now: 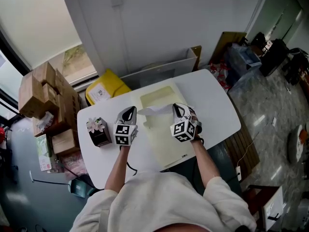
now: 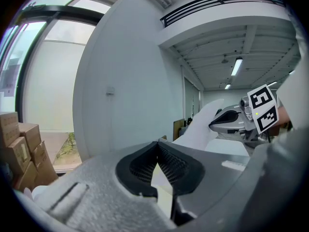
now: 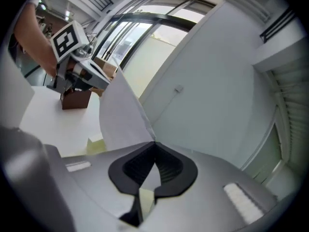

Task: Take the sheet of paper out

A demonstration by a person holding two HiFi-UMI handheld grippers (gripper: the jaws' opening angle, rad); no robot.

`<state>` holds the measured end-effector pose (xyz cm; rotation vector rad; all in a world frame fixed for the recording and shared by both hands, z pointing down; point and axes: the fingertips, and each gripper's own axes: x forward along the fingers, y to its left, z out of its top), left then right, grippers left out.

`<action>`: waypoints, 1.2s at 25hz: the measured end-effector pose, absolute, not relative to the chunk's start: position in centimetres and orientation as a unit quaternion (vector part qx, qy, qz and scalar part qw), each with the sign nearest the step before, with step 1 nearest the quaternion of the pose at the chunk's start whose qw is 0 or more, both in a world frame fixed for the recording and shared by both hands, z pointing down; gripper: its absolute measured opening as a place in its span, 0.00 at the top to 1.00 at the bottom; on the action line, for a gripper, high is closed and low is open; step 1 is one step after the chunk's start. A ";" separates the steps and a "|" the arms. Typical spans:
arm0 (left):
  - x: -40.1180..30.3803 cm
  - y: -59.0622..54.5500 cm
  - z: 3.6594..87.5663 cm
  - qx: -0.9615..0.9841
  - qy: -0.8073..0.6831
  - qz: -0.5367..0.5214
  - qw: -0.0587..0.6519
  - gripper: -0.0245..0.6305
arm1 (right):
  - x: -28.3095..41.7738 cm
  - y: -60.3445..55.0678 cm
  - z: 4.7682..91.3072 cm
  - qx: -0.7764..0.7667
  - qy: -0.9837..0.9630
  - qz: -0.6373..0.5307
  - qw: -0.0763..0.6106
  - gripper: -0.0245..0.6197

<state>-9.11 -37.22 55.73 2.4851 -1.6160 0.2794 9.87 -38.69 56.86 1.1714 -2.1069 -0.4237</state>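
A white sheet of paper point(image 1: 155, 110) hangs lifted between my two grippers above a pale yellow folder point(image 1: 164, 134) that lies flat on the white table point(image 1: 217, 105). My left gripper point(image 1: 129, 111) is shut on the sheet's left corner, and my right gripper point(image 1: 179, 109) is shut on its right end. In the left gripper view the sheet point(image 2: 200, 129) runs from my shut jaws point(image 2: 157, 144) across to the right gripper point(image 2: 217, 123). In the right gripper view the sheet point(image 3: 120, 115) rises from the shut jaws point(image 3: 154, 144) up to the left gripper point(image 3: 113, 81).
A small dark brown box with a flower point(image 1: 99, 132) stands on the table just left of my left gripper. Beyond the table's far edge are a yellow bin point(image 1: 104, 90), a white panel point(image 1: 159, 71) against the wall and stacked cardboard boxes point(image 1: 46, 95).
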 end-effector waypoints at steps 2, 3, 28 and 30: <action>-9.1 -37.3 55.4 0.832 -0.541 0.093 0.080 0.96 | 10.3 -39.0 56.0 0.469 -0.821 -0.116 0.305 0.96; -9.1 -37.4 55.3 0.832 -0.541 0.092 0.078 0.96 | 10.5 -39.1 55.6 0.479 -0.825 -0.092 0.286 0.96; -9.8 -37.5 54.2 0.830 -0.546 0.085 0.075 0.96 | 13.9 -37.9 54.1 0.549 -0.826 0.044 0.120 0.96; -9.8 -37.5 54.3 0.830 -0.546 0.085 0.075 0.96 | 13.9 -38.0 54.2 0.549 -0.825 0.045 0.121 0.96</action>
